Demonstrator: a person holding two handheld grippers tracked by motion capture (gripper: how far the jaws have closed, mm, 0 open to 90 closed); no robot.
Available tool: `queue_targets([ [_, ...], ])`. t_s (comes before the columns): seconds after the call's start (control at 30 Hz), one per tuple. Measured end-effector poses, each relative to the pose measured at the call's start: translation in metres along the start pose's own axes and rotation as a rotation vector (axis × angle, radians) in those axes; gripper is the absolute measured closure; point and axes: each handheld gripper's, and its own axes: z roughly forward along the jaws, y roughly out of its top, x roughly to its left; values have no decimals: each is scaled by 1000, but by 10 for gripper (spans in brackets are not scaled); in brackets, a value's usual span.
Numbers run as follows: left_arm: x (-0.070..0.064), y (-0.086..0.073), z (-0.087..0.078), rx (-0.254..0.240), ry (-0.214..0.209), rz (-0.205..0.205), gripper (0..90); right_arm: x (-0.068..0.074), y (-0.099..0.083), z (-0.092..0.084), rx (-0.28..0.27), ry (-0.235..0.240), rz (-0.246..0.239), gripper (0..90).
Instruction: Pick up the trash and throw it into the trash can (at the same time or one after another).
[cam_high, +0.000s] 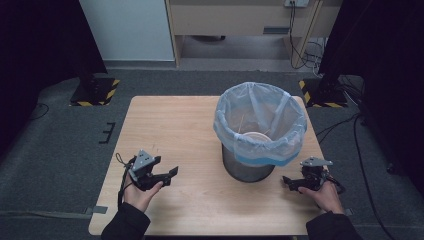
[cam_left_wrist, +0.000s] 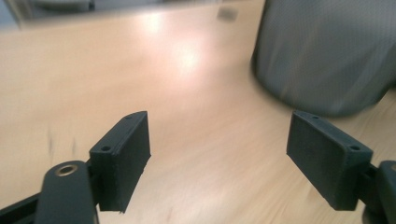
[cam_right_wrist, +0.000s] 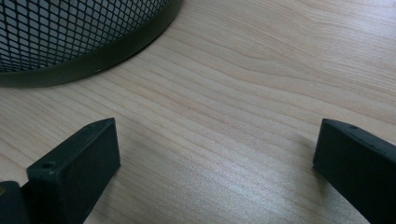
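Both the left gripper (cam_high: 170, 176) and right gripper (cam_high: 289, 182) rest low on the surface (cam_high: 170, 125) with jaws wide and empty, flanking the mesh bin (cam_high: 248, 167), likely light, rigid and best clamped at its rim, beneath a thin, slippery liner (cam_high: 260, 122).

Grey carpet floor (cam_high: 60, 150), white wall panel (cam_high: 125, 27), black curtains (cam_high: 40, 40), wooden cabinet (cam_high: 240, 17)
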Motion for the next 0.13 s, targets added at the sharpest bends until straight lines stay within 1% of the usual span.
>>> queue_targets([
  [0.07,9,-13,5,89,33,-11,191,0,0,0,0,0,-3,8],
  [0.13,18,-21,10,146,69,8,185,0,0,0,0,0,-3,8],
])
